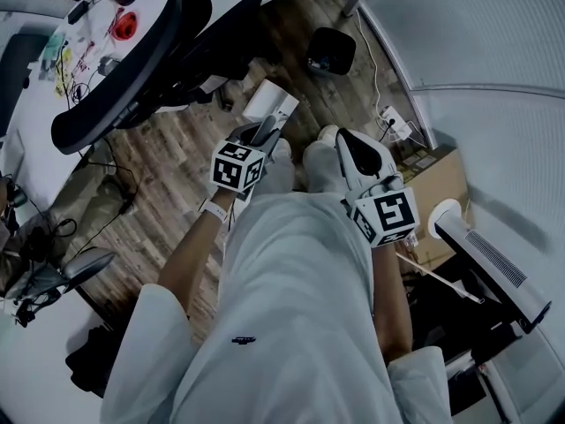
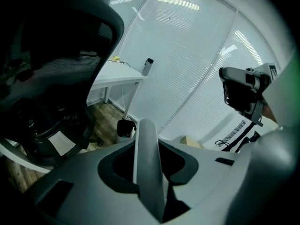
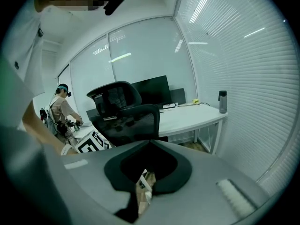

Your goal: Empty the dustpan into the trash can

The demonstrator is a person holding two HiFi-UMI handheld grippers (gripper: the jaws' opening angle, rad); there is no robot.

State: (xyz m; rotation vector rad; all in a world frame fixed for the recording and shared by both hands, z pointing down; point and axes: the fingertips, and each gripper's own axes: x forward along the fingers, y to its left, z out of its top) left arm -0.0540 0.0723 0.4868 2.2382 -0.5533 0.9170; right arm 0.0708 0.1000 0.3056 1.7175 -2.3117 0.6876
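In the head view my left gripper [image 1: 263, 132] is shut on the grey handle [image 1: 265, 129] of a white dustpan [image 1: 267, 102], held low over the wood floor. In the left gripper view the handle [image 2: 147, 172] runs straight up between the jaws of the left gripper [image 2: 148, 143], and the pan itself is hidden. The black trash can [image 1: 331, 51] stands on the floor farther ahead and to the right, small in the left gripper view [image 2: 124, 128]. My right gripper [image 1: 342, 140] hangs beside the left one, shut with nothing in it [image 3: 149, 143].
A black office chair [image 1: 150, 60] stands close on the left by a white desk [image 1: 53, 51]. At the right are a cardboard box [image 1: 439, 182], a white floor appliance [image 1: 490, 259] and a power strip with cables [image 1: 393, 124]. White blinds line the wall [image 1: 477, 34]. Another person [image 3: 60, 109] stands far back.
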